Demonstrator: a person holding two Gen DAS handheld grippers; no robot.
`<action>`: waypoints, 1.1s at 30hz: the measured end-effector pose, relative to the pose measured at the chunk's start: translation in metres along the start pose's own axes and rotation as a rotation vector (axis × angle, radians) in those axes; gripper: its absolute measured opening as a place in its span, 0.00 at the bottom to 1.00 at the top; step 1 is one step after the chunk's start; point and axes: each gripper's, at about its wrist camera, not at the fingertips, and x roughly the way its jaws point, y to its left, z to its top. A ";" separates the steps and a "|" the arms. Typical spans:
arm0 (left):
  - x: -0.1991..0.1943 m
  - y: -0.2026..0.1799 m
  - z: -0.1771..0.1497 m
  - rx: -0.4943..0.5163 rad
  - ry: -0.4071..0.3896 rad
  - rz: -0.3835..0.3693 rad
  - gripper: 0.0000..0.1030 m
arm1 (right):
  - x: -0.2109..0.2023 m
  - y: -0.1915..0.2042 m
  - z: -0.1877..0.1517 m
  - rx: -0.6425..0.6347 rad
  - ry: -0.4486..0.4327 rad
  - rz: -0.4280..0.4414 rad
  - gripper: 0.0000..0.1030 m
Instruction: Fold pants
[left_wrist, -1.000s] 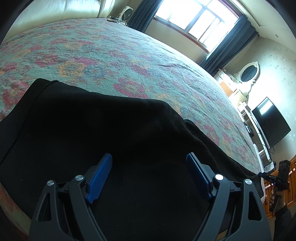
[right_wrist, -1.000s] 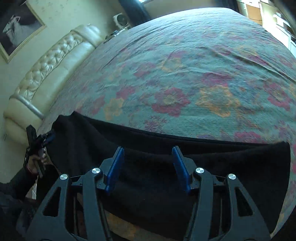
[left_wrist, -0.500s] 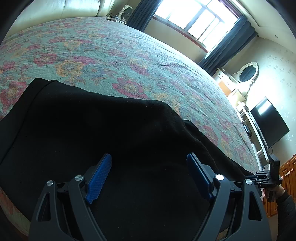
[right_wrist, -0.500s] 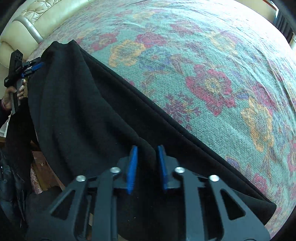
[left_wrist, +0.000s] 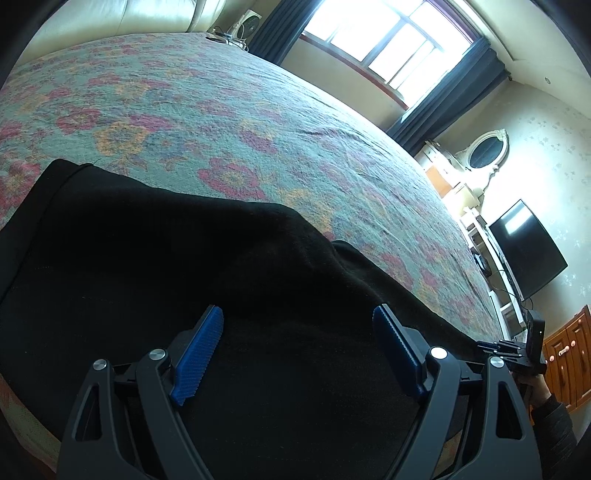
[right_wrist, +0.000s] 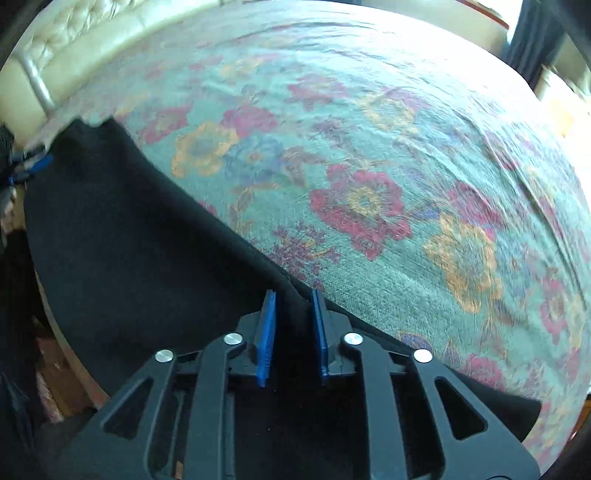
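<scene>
The black pants (left_wrist: 177, 258) lie along the near edge of the bed and show in both wrist views (right_wrist: 129, 251). My left gripper (left_wrist: 297, 314) is open, its blue pads wide apart just above the dark cloth, with nothing between them. My right gripper (right_wrist: 291, 295) is shut on the far edge of the pants, a fold of black cloth pinched between its blue pads. The right gripper also shows at the far right of the left wrist view (left_wrist: 517, 350), held by a hand at the end of the pants.
The bed is covered by a green floral quilt (left_wrist: 258, 122) (right_wrist: 369, 166). A cream tufted headboard (right_wrist: 74, 48) stands at the far side. A window with dark curtains (left_wrist: 399, 48), a dresser with an oval mirror (left_wrist: 487, 151) and a television (left_wrist: 524, 247) line the far wall.
My right gripper has closed on the edge of the pants and swung toward the bed. My left gripper stays open and has hardly moved.
</scene>
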 end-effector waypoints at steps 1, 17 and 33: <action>0.001 -0.006 -0.001 0.015 0.004 -0.010 0.80 | -0.014 -0.015 -0.005 0.089 -0.044 0.020 0.50; 0.046 -0.120 -0.051 0.321 0.145 -0.180 0.80 | -0.105 -0.167 -0.213 1.069 -0.369 -0.015 0.62; 0.062 -0.110 -0.065 0.307 0.161 -0.120 0.80 | -0.069 -0.165 -0.235 1.163 -0.525 0.156 0.35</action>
